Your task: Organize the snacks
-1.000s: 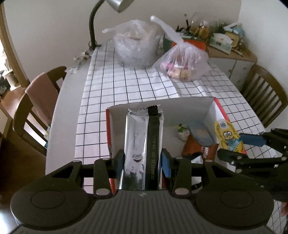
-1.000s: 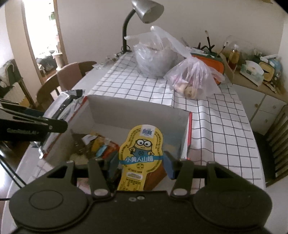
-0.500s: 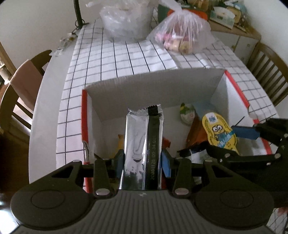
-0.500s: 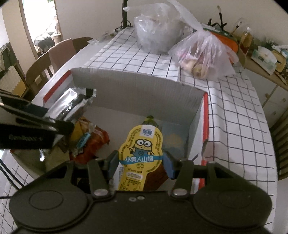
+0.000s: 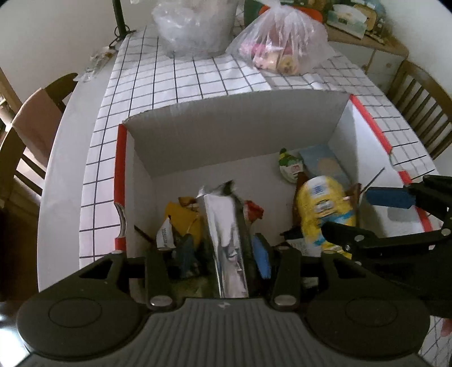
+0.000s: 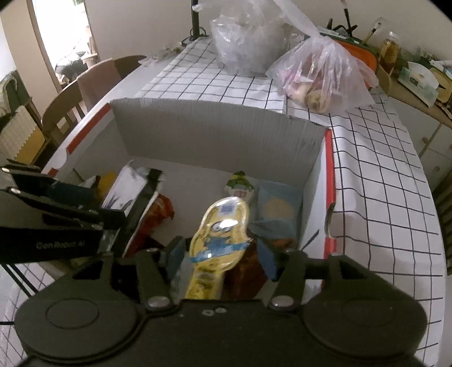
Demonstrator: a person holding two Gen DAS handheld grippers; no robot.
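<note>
A white cardboard box with red edges [image 5: 234, 135] [image 6: 214, 138] stands on the checked tablecloth and holds several snack packs. My left gripper [image 5: 224, 254] is over its left half with the jaws open; a silver snack packet [image 5: 226, 242] [image 6: 127, 192] tilts loose between them and looks blurred. My right gripper [image 6: 219, 251] is over the right half, jaws open, and a yellow Minions snack pack [image 6: 220, 228] [image 5: 322, 209] tips forward between them into the box. A blue packet [image 6: 279, 209] and a small green-topped pack [image 6: 240, 183] lie at the far right corner.
Two clear plastic bags [image 5: 282, 48] [image 5: 195, 25] sit on the table beyond the box. A lamp stem [image 5: 120, 19] rises at the far edge. Wooden chairs stand left [image 5: 31, 132] and right [image 5: 418, 104]. A cluttered cabinet [image 6: 418, 82] is at the back right.
Both grippers have lowered into the box and opened. The silver packet and the Minions pack, held upright before, now tilt loose and drop toward the box floor.
</note>
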